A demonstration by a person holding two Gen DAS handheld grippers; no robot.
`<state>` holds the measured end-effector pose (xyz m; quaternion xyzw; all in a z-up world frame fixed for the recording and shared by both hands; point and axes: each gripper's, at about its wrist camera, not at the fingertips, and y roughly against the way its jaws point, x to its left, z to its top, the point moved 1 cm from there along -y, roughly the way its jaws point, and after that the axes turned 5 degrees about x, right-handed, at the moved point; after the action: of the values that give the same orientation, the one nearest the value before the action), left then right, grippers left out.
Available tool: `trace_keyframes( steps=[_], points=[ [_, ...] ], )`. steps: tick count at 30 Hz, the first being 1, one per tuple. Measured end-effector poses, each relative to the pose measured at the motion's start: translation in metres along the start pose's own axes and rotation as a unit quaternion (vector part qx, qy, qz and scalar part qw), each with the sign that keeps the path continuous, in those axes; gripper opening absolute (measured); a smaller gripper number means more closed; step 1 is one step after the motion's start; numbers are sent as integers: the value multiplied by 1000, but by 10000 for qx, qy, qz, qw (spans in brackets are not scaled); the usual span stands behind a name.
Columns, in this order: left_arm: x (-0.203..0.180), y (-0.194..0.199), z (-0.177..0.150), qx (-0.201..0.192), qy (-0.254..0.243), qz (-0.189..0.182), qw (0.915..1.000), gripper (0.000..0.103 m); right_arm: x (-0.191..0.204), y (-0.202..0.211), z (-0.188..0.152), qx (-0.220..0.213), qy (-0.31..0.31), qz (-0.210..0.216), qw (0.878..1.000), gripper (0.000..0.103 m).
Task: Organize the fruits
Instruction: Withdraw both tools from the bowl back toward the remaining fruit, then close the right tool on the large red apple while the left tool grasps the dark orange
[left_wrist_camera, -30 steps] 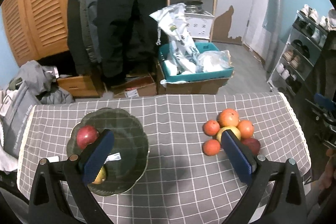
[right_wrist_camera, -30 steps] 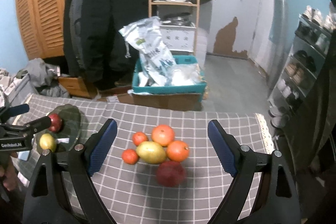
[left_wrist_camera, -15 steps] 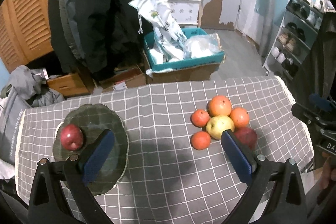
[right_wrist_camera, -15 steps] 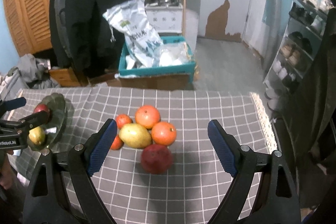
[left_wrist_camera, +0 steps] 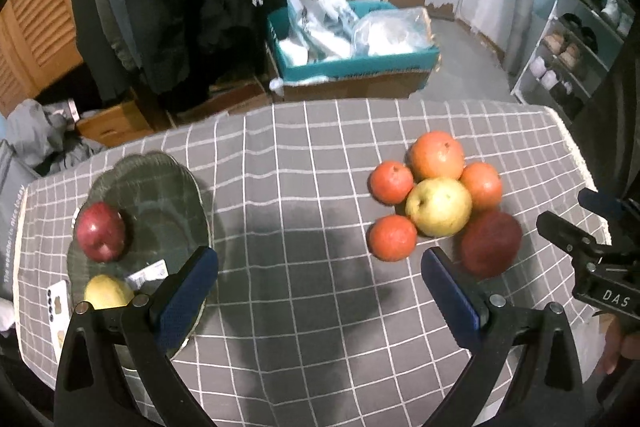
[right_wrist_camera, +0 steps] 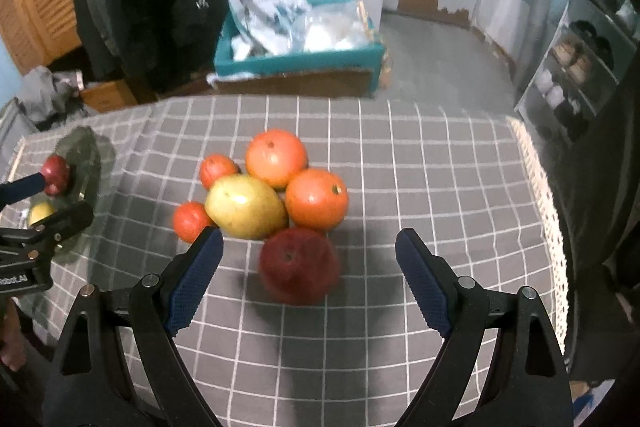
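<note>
Desk [left_wrist_camera: 320,327] under a grey cloth with a white grid carries everything here, and the sorting looks partly done. Ahead and to the left of the left tool [left_wrist_camera: 320,281] sits a dark green scalloped glass plate [left_wrist_camera: 160,179] that already holds a dark red apple [left_wrist_camera: 101,237] and a small yellow fruit [left_wrist_camera: 108,293]. Ahead and to the right of that tool lies the loose cluster: a large orange [left_wrist_camera: 437,155], a yellow-green apple [left_wrist_camera: 439,207], a dark red fruit [left_wrist_camera: 491,243], and three smaller oranges [left_wrist_camera: 391,182] touching around them.

Both tools are spread wide and pinch nothing. The right tool [right_wrist_camera: 308,265] hangs just behind the dark red fruit [right_wrist_camera: 298,265], which lies between the lines of its two fingers, so picking that fruit seems to be the step in hand. My judgement is that the next move calls for lowering the right tool until the fingers flank the fruit, closing gently on its round sides, then carrying it across to the plate without nudging the neighbours that touch it.

The right wrist view shows this alignment plainly; the left wrist view shows only the tip of the right tool at its edge. The left wrist view shows the plate's free space and a white paper label [left_wrist_camera: 146,273] beside the yellow fruit, which the right view shows only small and partly hidden.
</note>
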<state>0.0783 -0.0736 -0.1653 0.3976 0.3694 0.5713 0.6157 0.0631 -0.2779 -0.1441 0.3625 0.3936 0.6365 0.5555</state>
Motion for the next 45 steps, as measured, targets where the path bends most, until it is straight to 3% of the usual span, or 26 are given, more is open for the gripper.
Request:
trace_keyframes(
  steps=[12,24,27,45],
  points=[
    [3,-44,-6,495,123,-1,9987,102,4,-64,-14,815,74,41,9966,87],
    [-4,-66,-8,716,76,-75,9974,102,4,-98,-20,1117,37,90,9937,86],
    [-8,-70,-6,744,41,-158,9971,102,1,-98,-21,1139,-26,287,9931,76],
    [-53,-109,1,979,-405,-445,9934,102,-43,-72,-17,713,-451,-71,9964,76]
  ],
)
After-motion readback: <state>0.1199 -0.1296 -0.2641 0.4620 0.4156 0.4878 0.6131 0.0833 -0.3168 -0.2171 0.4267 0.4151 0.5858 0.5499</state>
